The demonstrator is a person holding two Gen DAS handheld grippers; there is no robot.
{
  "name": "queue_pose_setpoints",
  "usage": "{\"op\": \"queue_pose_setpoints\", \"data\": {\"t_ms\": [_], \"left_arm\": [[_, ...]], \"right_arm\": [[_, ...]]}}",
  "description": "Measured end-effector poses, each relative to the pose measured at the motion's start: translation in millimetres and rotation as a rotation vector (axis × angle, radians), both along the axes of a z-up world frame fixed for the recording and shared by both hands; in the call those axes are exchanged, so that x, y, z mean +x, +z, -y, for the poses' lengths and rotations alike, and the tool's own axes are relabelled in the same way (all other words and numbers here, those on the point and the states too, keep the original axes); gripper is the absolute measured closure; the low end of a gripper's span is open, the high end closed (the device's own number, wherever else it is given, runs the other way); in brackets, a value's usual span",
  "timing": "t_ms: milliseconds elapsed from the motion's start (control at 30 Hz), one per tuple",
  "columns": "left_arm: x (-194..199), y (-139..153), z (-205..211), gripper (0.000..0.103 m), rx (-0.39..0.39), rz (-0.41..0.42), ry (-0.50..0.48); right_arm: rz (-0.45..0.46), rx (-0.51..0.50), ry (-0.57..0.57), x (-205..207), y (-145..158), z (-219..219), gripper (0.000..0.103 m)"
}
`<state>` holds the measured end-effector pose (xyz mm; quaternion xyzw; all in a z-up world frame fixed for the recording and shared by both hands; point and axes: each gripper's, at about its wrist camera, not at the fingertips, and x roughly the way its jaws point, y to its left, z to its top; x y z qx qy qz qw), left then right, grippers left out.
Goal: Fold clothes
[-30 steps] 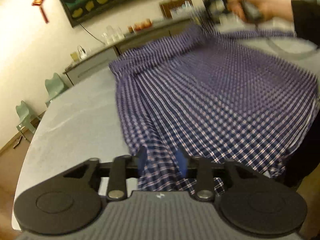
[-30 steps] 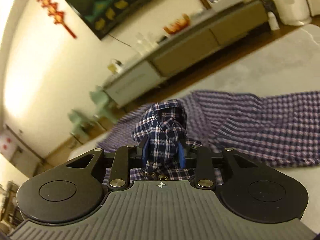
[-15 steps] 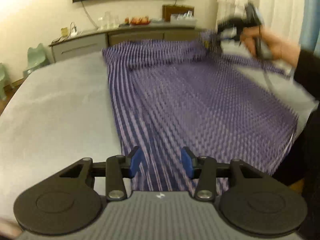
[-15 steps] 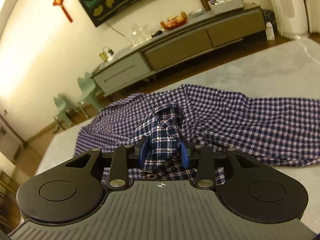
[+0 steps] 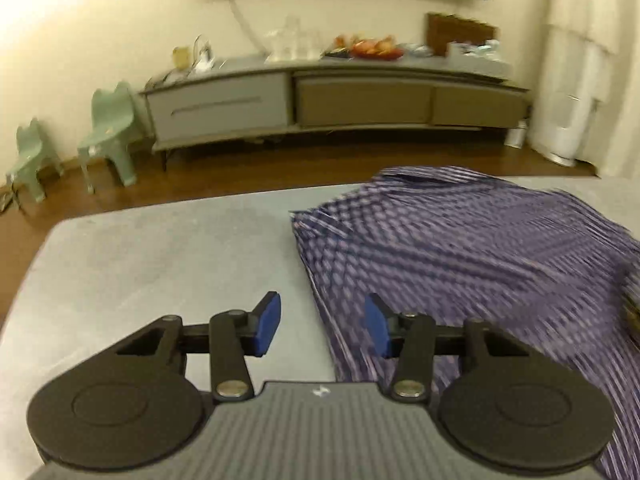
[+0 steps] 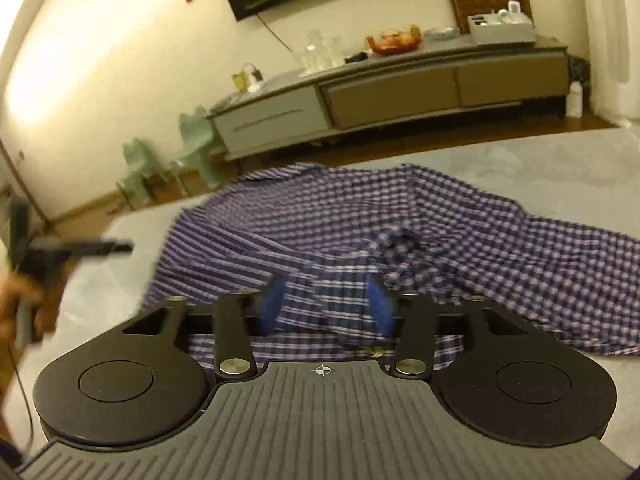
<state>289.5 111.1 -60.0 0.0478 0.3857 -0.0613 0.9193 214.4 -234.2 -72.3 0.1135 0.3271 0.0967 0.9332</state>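
Two grippers are in view, each with black linkage arms and blue pads. The left gripper [image 5: 322, 330] hangs over the grey padded table top [image 5: 160, 248] with its jaws apart and closing a little; nothing lies between them, only bare table and the shirt's left edge just inside the right-hand pad. The right gripper [image 6: 326, 308] has its jaws spreading, with a fold of the blue-and-white checked shirt [image 6: 400, 232] lying between the blue pads [image 6: 378, 310], which no longer press on it.

Beyond the table stand a long low grey-and-tan sideboard [image 5: 340, 100] carrying glass jars and a red fruit dish, two small pale-green children's chairs [image 5: 108, 136] on the wooden floor, and a dark framed picture on the cream wall. Nothing stands between either gripper and the cloth. In the right wrist view the person's hand [image 6: 16, 308] holding the other gripper appears blurred at the left edge.

A second ago the left gripper pinched the shirt's hem and the right one clamped a raised bunch of cloth; now both have let go, and the left has swung away to the shirt's left side.

The shirt lies spread and rumpled across the table, to the right of the left gripper and directly under and ahead of the right one.
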Motion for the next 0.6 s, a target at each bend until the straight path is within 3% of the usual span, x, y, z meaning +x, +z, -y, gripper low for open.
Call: {"op": "queue_pose_setpoints", "data": {"t_ms": [100,167,300,367,400,433,600], "left_arm": [[29.4,-26.9,-5.0,0.056,0.007,-0.022,0.013],[46.0,-41.8,-5.6,0.059,0.036,-0.033,0.019],[64.7,-45.9,-26.3,0.065,0.01,-0.018,0.155],[66.3,-43.0,-32.1,0.067,0.023,-0.018,0.207],[64.4,-40.8,-31.3,0.067,0.053,-0.016,0.218],[61.6,-38.7,-30.3,0.069,0.086,-0.014,0.227],[29.0,-10.4,-39.4,0.07,0.039,0.044,0.251]], "right_arm": [[-0.003,-0.098,0.025,4.9,-11.2,-7.5,0.02],[-0.008,-0.156,0.06,9.4,-21.0,-14.6,0.018],[-0.014,-0.258,0.106,20.2,-43.1,-26.9,0.019],[-0.05,-0.282,0.08,30.2,-53.6,-25.0,0.035],[-0.079,-0.262,0.07,35.6,-57.6,-21.2,0.051],[-0.1,-0.24,0.053,39.4,-59.9,-16.5,0.059],[-0.072,-0.111,0.008,34.0,-39.9,-1.7,0.084]]}}
